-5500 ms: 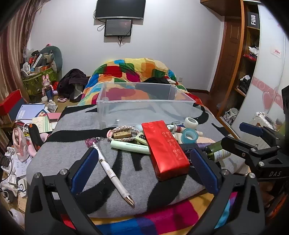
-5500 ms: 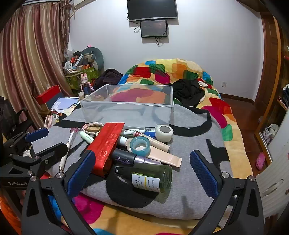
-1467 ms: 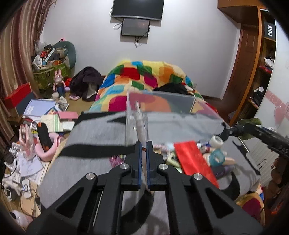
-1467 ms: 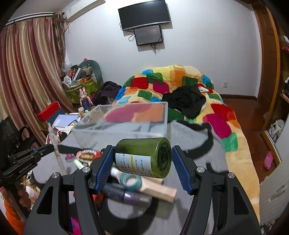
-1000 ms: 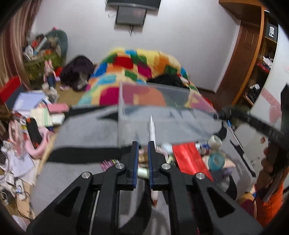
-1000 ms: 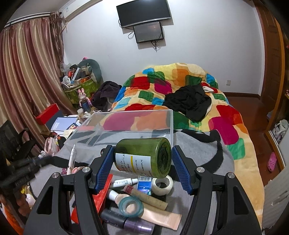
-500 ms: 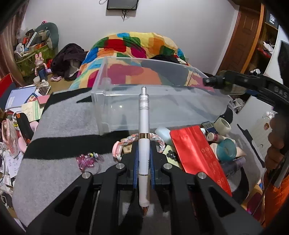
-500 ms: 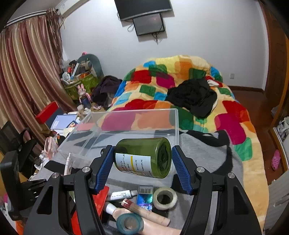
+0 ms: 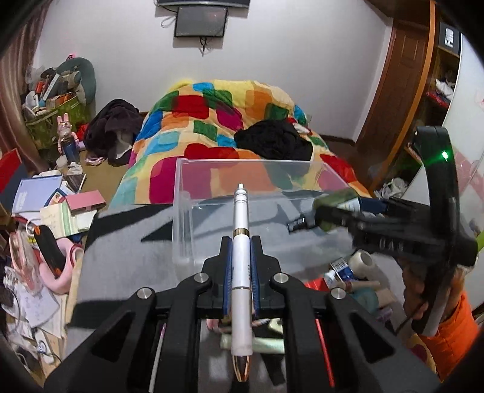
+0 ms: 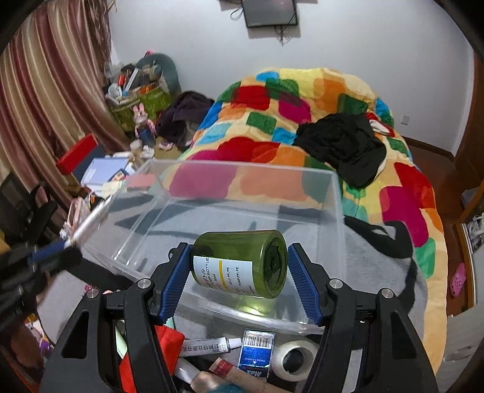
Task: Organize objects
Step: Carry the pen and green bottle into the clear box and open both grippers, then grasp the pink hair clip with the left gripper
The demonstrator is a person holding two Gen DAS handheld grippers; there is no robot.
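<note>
Pen and green bottle both held above the clear bin, each in its own gripper.

White pen (image 9: 241, 272) clamped lengthwise in left gripper (image 9: 241, 290), clicker end reaching over near edge of clear plastic bin (image 10: 338, 193). Green bottle (image 10: 242, 263) lies sideways, pinched end to end by right gripper (image 10: 240, 282), above bin's near wall. Bin sits on grey blanket (image 9: 121, 257). Near side of bin: tape roll (image 10: 295, 356), white tube (image 10: 208, 344), small blue box (image 10: 255, 350). Patchwork quilt (image 10: 302, 99) beyond.

A wall-mounted screen (image 9: 201, 24) hangs above the patchwork quilt (image 10: 302, 99) bearing black clothes (image 10: 341, 145).
</note>
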